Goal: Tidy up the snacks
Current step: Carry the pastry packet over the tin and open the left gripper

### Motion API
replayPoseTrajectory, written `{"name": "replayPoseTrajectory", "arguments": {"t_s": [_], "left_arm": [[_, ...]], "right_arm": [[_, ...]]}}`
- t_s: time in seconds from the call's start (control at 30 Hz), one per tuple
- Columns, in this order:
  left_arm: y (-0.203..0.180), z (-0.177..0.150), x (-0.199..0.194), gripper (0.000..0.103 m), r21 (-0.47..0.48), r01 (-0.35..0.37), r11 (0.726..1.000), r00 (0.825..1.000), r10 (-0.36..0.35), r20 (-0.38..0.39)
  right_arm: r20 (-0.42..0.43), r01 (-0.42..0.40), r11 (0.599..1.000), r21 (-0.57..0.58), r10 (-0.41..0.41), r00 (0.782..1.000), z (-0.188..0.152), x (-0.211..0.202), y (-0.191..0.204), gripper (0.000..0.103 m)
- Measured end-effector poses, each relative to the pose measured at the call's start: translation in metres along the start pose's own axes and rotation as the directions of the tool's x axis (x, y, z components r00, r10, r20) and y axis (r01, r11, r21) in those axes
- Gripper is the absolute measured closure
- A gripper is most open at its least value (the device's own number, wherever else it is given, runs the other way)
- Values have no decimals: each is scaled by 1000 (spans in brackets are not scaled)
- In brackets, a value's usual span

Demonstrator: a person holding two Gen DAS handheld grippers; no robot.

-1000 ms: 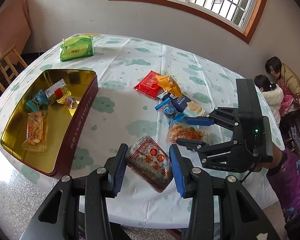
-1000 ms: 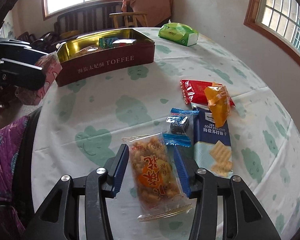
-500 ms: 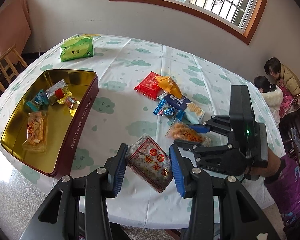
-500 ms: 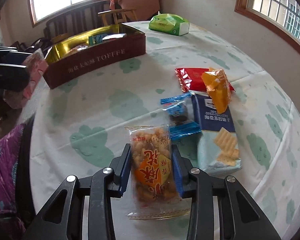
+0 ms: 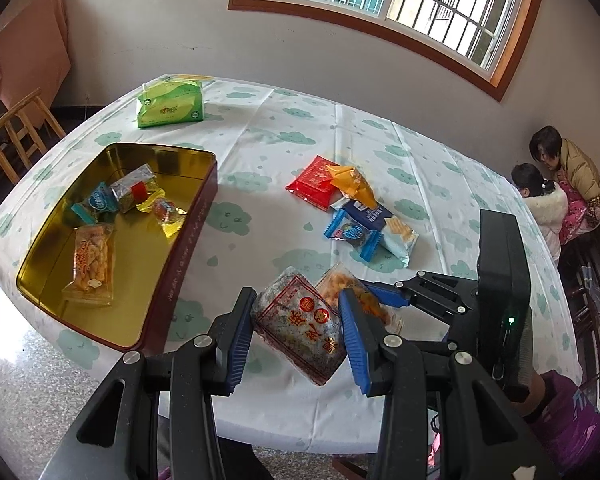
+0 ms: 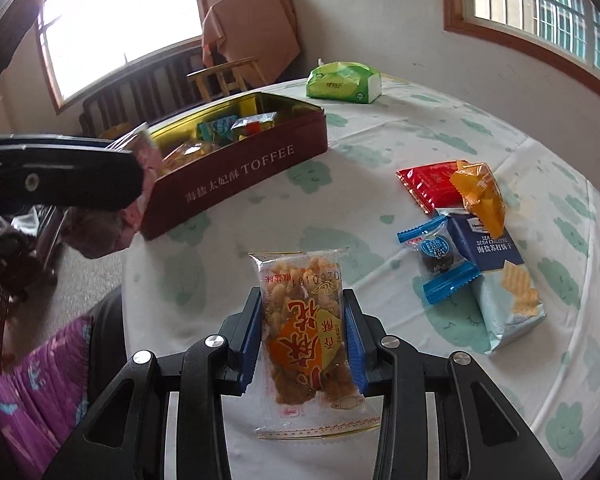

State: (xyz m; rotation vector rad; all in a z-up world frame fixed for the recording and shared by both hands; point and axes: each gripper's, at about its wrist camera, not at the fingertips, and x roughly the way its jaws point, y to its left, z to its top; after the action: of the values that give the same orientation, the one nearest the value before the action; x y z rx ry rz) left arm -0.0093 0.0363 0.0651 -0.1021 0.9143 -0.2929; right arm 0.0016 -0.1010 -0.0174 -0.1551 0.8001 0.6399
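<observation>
Left wrist view: the left gripper (image 5: pixel 296 326) is clamped on a grey sesame pack (image 5: pixel 300 328), held above the near edge of the surface (image 5: pixel 260 128). Just to its right, the right gripper (image 5: pixel 374 298) squeezes a peanut pack (image 5: pixel 342 284) that peeks out behind the sesame pack. The open tin (image 5: pixel 180 248) sits at left with several snacks lying inside. Out in the middle lie a red pack (image 5: pixel 314 180), an orange pack (image 5: pixel 352 184) across it, a cracker pack (image 5: pixel 384 224) and a blue candy (image 5: pixel 350 234). A tissue pack (image 5: pixel 170 104) rests at the far side. Right wrist view: the right gripper (image 6: pixel 303 340) has its pads pressed on both sides of the peanut pack (image 6: pixel 304 332), lifted off the surface (image 6: pixel 380 152). The tin (image 6: pixel 236 176) is up left, and the left gripper's finger (image 6: pixel 56 176) crosses the left edge, the sesame pack (image 6: pixel 100 228) under it.
</observation>
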Motion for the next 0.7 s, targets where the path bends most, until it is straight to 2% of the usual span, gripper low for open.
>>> {"name": "replayPoseTrajectory", "arguments": {"t_s": [0.4, 0.7], "left_arm": [[42, 13, -6, 65, -16, -74, 997, 996, 74, 42], [77, 24, 3, 65, -13, -102, 995, 994, 102, 44]], "right_arm": [[-12, 60, 998, -12, -60, 998, 8, 21, 13, 65], [-27, 100, 995, -30, -101, 995, 15, 35, 24, 65]]}}
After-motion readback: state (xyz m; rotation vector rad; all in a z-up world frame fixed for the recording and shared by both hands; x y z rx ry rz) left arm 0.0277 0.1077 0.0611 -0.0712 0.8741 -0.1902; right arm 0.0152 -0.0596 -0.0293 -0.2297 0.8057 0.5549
